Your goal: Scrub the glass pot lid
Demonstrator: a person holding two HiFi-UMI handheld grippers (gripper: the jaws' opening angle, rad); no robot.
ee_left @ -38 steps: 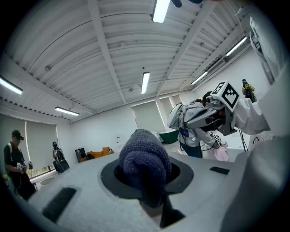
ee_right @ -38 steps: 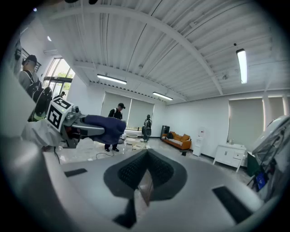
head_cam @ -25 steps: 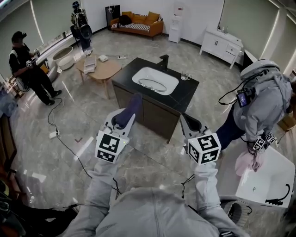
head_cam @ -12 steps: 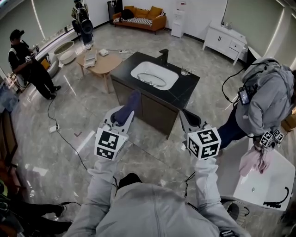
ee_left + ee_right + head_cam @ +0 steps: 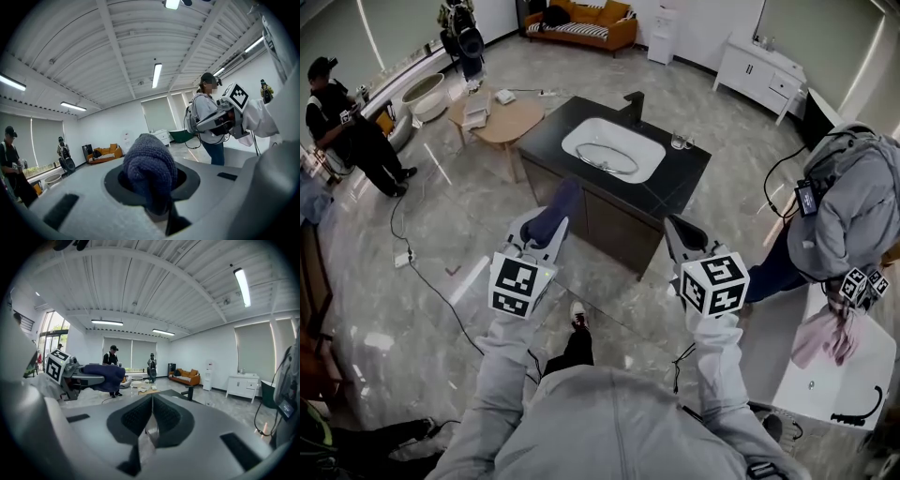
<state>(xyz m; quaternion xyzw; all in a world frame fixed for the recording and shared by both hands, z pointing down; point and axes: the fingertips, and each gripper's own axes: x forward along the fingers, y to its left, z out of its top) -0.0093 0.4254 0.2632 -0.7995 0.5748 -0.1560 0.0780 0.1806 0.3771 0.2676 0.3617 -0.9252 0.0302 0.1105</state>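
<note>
Nearest, left gripper (image 5: pixel 542 234) is clamped on a blue cloth (image 5: pixel 555 212), held in the air. Right gripper (image 5: pixel 682 242) is level with it to the right, jaws together, nothing between. Farther out is a black counter (image 5: pixel 675 183) with a white sink (image 5: pixel 621 135). The lid (image 5: pixel 607 162) lies in the basin, well apart from both grippers. Sofa (image 5: pixel 591 33) at far wall.
</note>
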